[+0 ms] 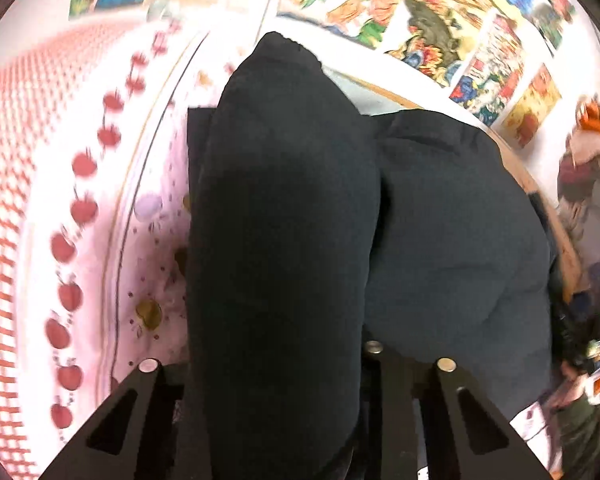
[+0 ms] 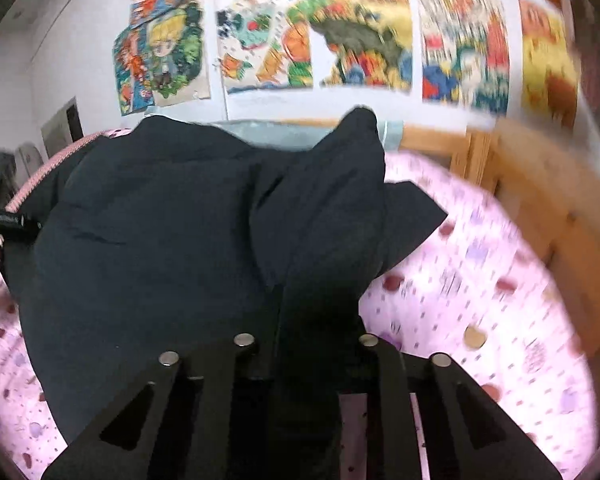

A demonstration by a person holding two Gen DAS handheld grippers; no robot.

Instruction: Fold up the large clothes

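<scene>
A large black garment (image 1: 292, 220) lies over a pink patterned bed (image 1: 152, 184). In the left wrist view a thick fold of it runs up between the jaws of my left gripper (image 1: 292, 364), which is shut on it; the rest bulges to the right. In the right wrist view the same black garment (image 2: 160, 248) spreads to the left, and a raised fold (image 2: 332, 208) passes between the jaws of my right gripper (image 2: 306, 340), which is shut on it. Both fingertips are hidden by the cloth.
The pink bedsheet (image 2: 480, 300) lies under the garment. A wooden bed frame (image 2: 540, 208) runs along the right. Colourful posters (image 2: 360, 32) cover the white wall behind. A red-checked cover (image 1: 20, 160) lies at the left. Clutter (image 1: 588, 320) sits at the right edge.
</scene>
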